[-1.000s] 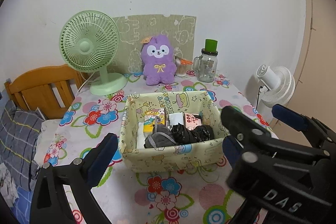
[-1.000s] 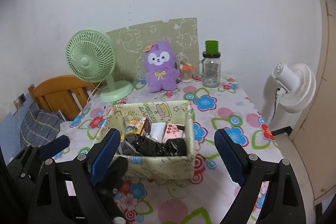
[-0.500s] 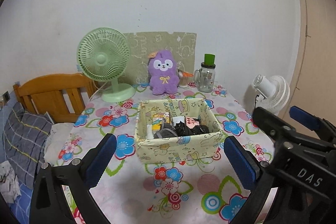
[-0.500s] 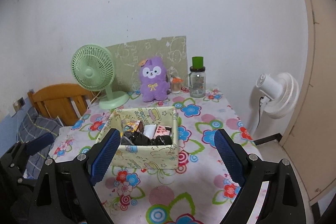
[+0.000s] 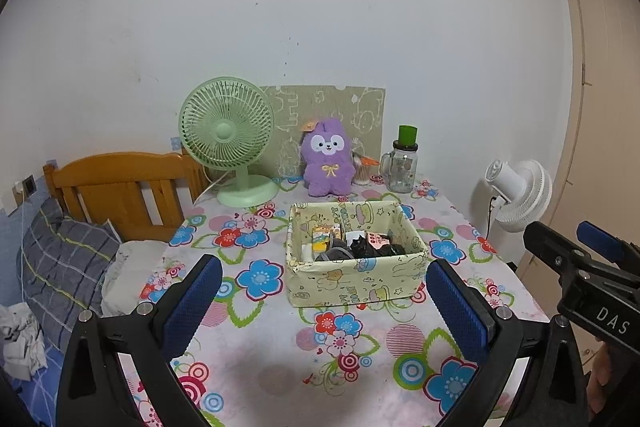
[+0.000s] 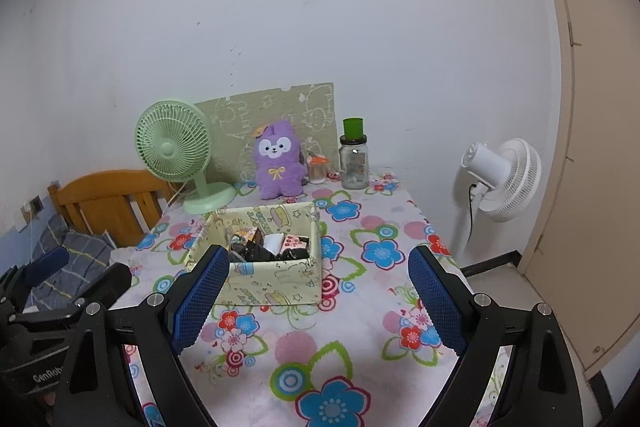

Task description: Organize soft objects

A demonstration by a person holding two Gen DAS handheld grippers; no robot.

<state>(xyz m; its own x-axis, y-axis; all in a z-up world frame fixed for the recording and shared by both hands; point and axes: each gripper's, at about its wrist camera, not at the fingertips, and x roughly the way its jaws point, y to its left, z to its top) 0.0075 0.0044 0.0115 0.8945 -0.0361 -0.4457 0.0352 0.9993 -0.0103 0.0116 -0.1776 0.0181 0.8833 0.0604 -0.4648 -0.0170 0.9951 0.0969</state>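
White wall [image 5: 320, 7], wooden headboard [image 5: 120, 187], floral-clothed table [image 5: 320, 347], beige door [image 6: 580, 147]

Both grippers [image 5: 320, 307] [image 6: 316, 297] wide, empty.

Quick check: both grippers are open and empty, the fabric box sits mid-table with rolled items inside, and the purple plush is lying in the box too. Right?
Not quite. The purple plush is not in the fabric box; it stands behind it near the wall, as the left wrist view shows. The rest holds: left gripper and right gripper are open and empty.
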